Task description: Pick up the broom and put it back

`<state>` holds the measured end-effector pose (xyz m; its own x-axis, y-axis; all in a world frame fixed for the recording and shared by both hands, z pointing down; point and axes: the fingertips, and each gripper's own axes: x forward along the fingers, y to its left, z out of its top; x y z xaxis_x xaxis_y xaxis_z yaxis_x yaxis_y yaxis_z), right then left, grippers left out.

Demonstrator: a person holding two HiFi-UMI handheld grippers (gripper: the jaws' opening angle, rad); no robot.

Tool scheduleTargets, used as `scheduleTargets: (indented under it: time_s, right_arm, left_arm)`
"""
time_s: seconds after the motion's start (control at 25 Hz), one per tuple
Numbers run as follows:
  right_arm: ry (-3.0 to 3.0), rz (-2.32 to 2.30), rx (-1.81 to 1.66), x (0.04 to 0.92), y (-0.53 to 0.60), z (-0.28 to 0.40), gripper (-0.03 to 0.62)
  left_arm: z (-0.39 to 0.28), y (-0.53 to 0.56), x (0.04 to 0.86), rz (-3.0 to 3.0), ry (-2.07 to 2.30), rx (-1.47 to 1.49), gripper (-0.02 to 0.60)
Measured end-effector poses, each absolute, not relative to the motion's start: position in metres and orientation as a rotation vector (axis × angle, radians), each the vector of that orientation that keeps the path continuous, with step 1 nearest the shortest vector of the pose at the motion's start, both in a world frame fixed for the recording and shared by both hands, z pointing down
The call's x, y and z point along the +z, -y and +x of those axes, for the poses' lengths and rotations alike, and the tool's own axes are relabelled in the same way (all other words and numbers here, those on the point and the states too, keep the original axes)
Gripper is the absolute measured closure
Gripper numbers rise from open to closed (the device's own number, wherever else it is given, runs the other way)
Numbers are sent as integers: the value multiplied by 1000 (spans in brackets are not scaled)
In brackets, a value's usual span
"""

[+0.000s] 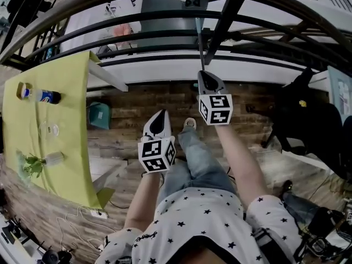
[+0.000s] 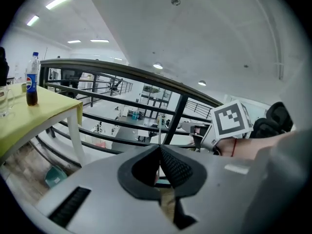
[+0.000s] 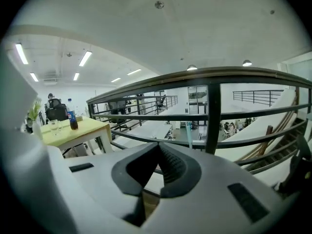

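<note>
- The broom's thin pale handle (image 1: pixel 199 43) stands at the black railing (image 1: pixel 225 26), in the upper middle of the head view. Nothing holds it, and its brush end is hidden. If it only leans there, it may slide along the bar and fall.
- The right tongs (image 1: pixel 207 78) are pressed together and empty, with the tip just below the handle in that view. A small push could knock it through the bars.
- The left tongs (image 1: pixel 159 117) are also pressed together on nothing, so neither can catch a slipping handle quickly.
- The counter (image 1: pixel 71 92) with the bottle (image 1: pixel 41 95) is well apart at the left, so I expect no trouble there.
</note>
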<state>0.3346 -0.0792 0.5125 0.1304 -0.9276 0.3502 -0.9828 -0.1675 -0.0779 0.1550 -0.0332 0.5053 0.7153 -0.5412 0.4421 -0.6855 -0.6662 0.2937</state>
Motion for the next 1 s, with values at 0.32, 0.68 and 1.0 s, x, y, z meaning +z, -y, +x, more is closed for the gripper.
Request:
scheduleTargets:
  time_s: [0.32,0.68,1.0]
  right_arm:
    - [1976,2183,482,484,2,273,600]
    - [2061,2163,481,444,-88,211,600]
    - [2106,2157,465,412,-146,175,600]
  left_arm:
    - [116,-25,478,2496,974,399,569]
    - [82,-97,452,2521,959,368,569]
    - [52,-139,434,2519,949,367,569]
